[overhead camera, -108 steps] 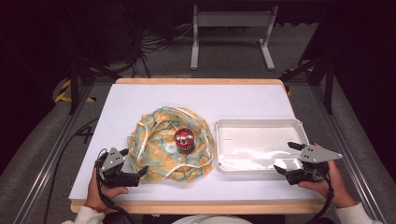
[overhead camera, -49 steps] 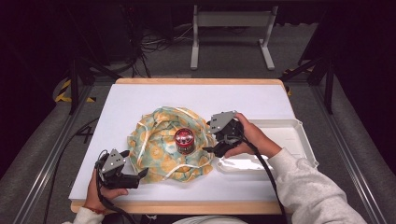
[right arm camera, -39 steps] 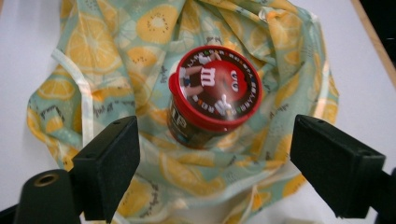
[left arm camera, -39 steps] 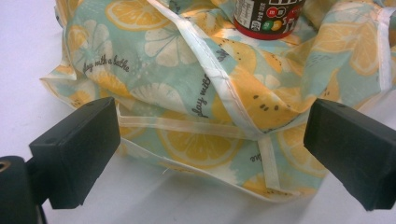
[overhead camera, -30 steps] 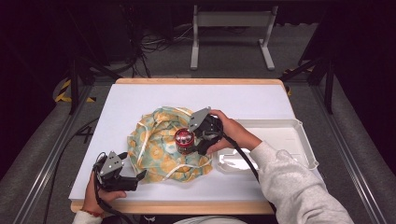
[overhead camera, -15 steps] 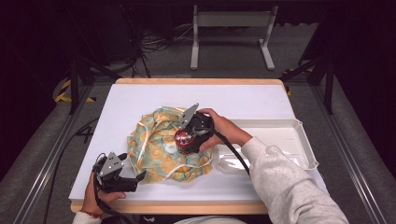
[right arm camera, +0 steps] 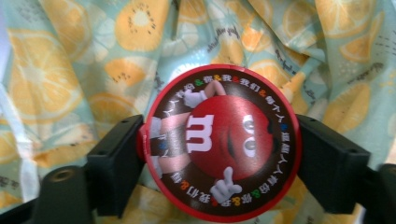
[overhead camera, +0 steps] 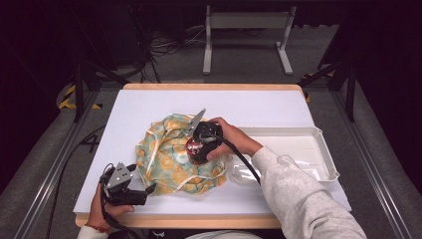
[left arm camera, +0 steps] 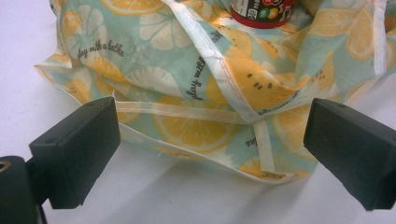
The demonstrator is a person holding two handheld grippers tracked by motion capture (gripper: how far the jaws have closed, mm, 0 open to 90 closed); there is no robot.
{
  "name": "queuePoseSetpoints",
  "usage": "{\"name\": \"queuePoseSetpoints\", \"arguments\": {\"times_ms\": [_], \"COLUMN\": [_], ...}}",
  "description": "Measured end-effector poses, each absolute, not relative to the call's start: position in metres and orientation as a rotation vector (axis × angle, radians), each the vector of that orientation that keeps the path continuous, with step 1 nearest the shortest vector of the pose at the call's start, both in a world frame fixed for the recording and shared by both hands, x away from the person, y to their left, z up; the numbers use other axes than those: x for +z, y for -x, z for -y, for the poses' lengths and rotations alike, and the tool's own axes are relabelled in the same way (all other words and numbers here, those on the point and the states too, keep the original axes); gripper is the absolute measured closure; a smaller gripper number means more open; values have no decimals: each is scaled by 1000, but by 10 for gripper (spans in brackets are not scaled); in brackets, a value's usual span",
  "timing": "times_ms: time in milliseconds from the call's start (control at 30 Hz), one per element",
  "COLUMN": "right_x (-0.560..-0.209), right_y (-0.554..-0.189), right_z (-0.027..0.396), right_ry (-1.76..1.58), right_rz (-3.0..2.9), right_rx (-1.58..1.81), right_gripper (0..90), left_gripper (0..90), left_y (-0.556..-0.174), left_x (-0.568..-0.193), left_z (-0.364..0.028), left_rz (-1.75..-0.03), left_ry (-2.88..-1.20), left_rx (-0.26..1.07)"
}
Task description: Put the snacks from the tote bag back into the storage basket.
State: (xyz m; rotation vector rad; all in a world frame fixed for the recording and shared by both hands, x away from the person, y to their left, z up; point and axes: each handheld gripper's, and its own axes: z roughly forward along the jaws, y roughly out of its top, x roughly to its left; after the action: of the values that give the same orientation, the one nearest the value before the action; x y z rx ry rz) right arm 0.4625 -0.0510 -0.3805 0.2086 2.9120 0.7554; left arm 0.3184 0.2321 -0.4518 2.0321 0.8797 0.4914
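Right gripper (overhead camera: pixel 195 147), having crossed from the tray (overhead camera: pixel 318 149), is now closing its fingers on the red tin (right arm camera: pixel 223 140) mid-frame atop the citrus-print cloth (overhead camera: pixel 169 164), likely for lifting; left gripper (overhead camera: pixel 144 190) is waiting open at lower left.

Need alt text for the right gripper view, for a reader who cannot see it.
The right gripper has its two black jaws against opposite sides of a round red candy tub, seen from above with a cartoon face on its lid. Beneath lies a crumpled cloth bag printed with orange slices.

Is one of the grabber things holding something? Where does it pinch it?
Yes. The right gripper pinches the red candy tub by its round sides, just under the lid. The left gripper is open, holding nothing.
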Motion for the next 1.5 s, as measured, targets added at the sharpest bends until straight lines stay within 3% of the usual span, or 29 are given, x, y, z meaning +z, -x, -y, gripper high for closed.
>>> {"name": "queuePoseSetpoints", "arguments": {"times_ms": [1500], "right_x": [-355], "right_y": [-447], "right_z": [53], "right_ry": [-148], "right_rz": [-2865], "right_rx": [695], "right_gripper": [235], "left_gripper": [45], "left_y": [-318], "left_x": [-452], "left_z": [-232], "left_rz": [-890], "left_ry": [-2035], "left_rx": [495]}}
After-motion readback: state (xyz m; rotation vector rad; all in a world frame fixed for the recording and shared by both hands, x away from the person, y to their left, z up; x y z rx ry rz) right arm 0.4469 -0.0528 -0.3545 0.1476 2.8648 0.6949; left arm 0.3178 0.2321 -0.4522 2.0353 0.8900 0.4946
